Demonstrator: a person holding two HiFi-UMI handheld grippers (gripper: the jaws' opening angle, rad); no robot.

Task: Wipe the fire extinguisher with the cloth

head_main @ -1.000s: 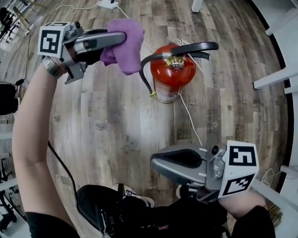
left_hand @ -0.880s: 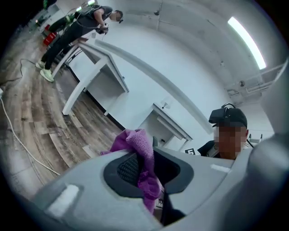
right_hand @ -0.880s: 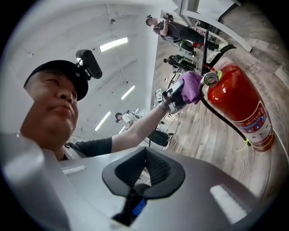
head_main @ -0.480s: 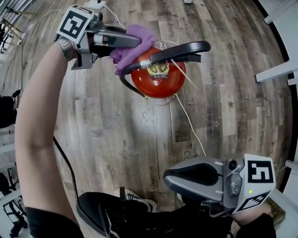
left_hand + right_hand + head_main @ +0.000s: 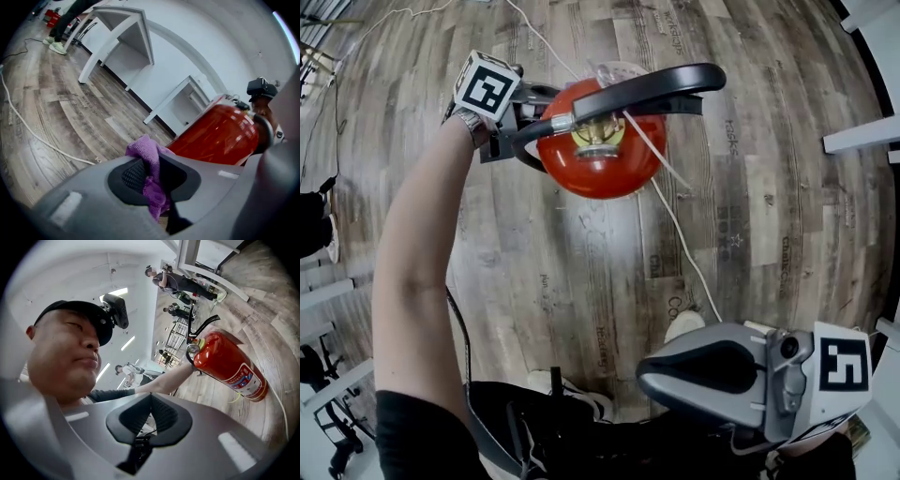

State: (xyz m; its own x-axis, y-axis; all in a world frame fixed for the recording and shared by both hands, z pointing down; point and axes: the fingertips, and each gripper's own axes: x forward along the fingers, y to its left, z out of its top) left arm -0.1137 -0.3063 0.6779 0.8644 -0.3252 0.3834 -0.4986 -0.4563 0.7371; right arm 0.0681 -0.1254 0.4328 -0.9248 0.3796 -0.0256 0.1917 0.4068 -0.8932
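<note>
The red fire extinguisher (image 5: 600,159) stands upright on the wooden floor, its black handle (image 5: 647,89) on top; it also shows in both gripper views (image 5: 215,138) (image 5: 225,364). My left gripper (image 5: 157,158) is shut on the purple cloth (image 5: 143,146), and its jaws have just been closing slightly on it. The cloth's tip sits close beside the red body; I cannot tell whether it touches. In the head view only the left gripper's marker cube (image 5: 487,86) shows, at the extinguisher's left side, with the cloth hidden. My right gripper (image 5: 643,375) is shut and empty, well away from the extinguisher.
A white cable (image 5: 684,253) runs across the floor past the extinguisher's base. A black cable hangs below my left arm (image 5: 459,319). My shoes (image 5: 581,401) are near the bottom. White tables (image 5: 124,33) stand by the wall, and people stand far off (image 5: 187,284).
My left gripper has come down with the cloth from above and left of the extinguisher to its left side, where the cloth is hidden in the head view. The right gripper drifted slightly right.
</note>
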